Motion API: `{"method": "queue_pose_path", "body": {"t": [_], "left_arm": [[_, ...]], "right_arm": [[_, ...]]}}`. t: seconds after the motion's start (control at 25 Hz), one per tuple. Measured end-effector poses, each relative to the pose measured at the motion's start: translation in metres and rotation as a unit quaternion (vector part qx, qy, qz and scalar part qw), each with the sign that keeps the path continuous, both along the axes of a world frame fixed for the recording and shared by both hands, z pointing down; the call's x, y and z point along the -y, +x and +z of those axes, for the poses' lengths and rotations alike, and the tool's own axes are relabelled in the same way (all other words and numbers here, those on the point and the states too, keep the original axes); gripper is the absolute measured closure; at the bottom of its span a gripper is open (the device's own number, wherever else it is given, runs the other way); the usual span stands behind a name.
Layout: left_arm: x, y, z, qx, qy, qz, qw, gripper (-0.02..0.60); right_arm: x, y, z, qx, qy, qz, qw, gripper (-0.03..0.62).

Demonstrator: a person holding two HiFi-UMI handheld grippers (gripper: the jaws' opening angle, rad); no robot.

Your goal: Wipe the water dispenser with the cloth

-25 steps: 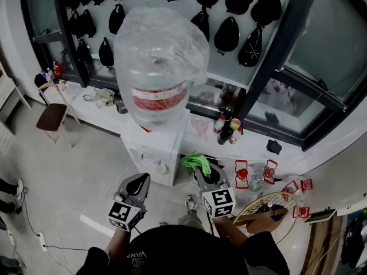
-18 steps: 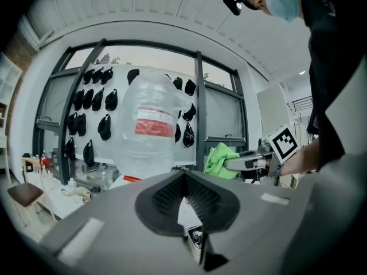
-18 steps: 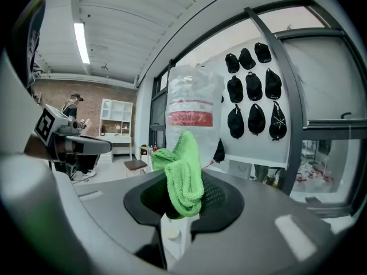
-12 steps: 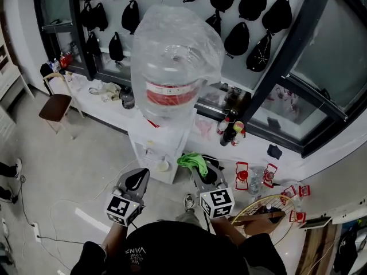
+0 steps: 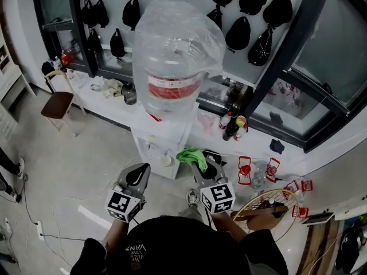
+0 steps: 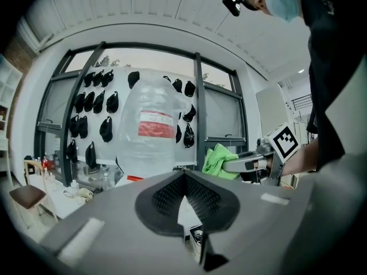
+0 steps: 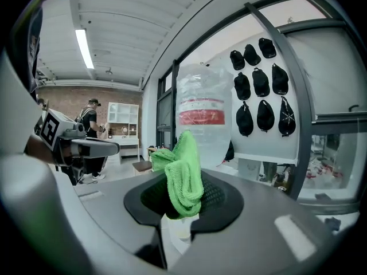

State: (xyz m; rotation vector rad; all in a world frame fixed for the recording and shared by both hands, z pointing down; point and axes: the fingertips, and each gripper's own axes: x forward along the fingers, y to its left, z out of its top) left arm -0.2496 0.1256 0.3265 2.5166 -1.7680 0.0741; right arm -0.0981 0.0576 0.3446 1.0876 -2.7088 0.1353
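Beside water dispenser [image 5: 155, 145], cloth [image 5: 192, 155] in right gripper [image 5: 201, 163] now nearer

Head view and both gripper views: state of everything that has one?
left gripper, fingers shut, nothing between them
right gripper, fingers shut on the green cloth
green cloth, bunched, sticking out past the fingers
water dispenser, upright, bottle seated on top
water bottle, inverted, wrapped in clear plastic
chair, upright
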Motion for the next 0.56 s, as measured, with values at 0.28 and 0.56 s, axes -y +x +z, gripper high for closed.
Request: {"method": "queue_pose_path", "body": {"t": [0.28, 0.56], "left_arm": [[-0.004, 0.006, 0.001, 0.006, 0.002, 0.007, 1.0, 0.58], [-0.006, 0.011, 0.002, 0.006, 0.004, 0.011, 0.9999, 0.58]], "right_arm": [[-0.006, 0.006, 0.001, 0.005, -0.002, 0.006, 1.0, 0.503], [-0.009, 0.009, -0.001, 0.012, 0.001, 0.01, 1.0, 0.503]]}}
